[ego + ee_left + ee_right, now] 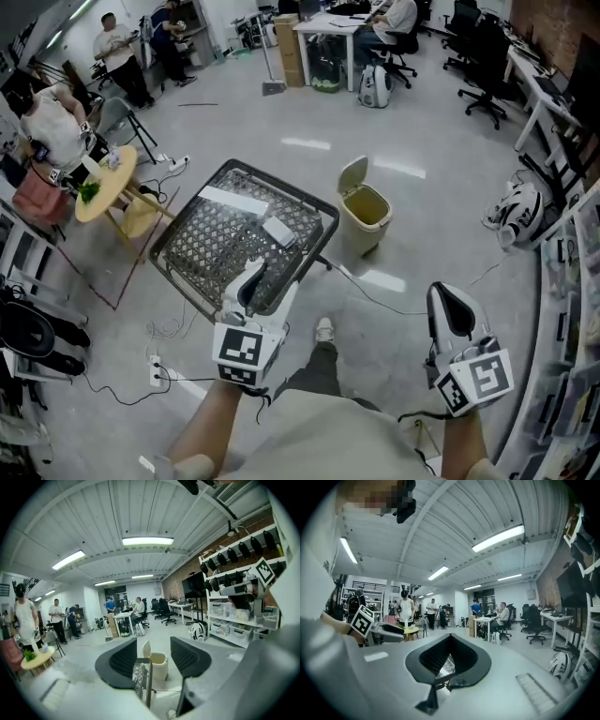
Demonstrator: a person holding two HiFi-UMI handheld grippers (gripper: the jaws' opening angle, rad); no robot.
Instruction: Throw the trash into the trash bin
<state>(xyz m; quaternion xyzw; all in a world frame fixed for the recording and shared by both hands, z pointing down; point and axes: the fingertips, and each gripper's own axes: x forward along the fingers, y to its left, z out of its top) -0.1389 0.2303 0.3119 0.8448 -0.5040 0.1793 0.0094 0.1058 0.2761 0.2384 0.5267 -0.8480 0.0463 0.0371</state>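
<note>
The trash (278,232) is a small white lump lying in the wire basket (202,244). A longer white strip (233,200) lies at the far side of the same basket. The bin (364,228) stands on the floor just right of the basket. Its lid is up, so nothing needs opening. I cannot see if anything is inside it. The left gripper (254,278) hangs over the near edge of the basket. Its jaws are wide apart and they hold nothing. The right gripper (451,309) is near and to the right, over bare floor, well apart from the basket. Its jaws are pressed tight together with nothing in them. I think the picking up is only about to start. Next, the left gripper needs to go a little farther and lower, until the lump sits between its jaws. Then it must close on the lump, swing right over the bin and let go. The jaw tips might catch in the wire mesh, so a slow dip looks best. The floor (309,112) is grey and shiny, with cables (375,300) running across it. A round yellow table (112,178) stands at the left with people by it. Desks and black chairs (483,70) fill the far side, and shelves (572,281) line the right.
</note>
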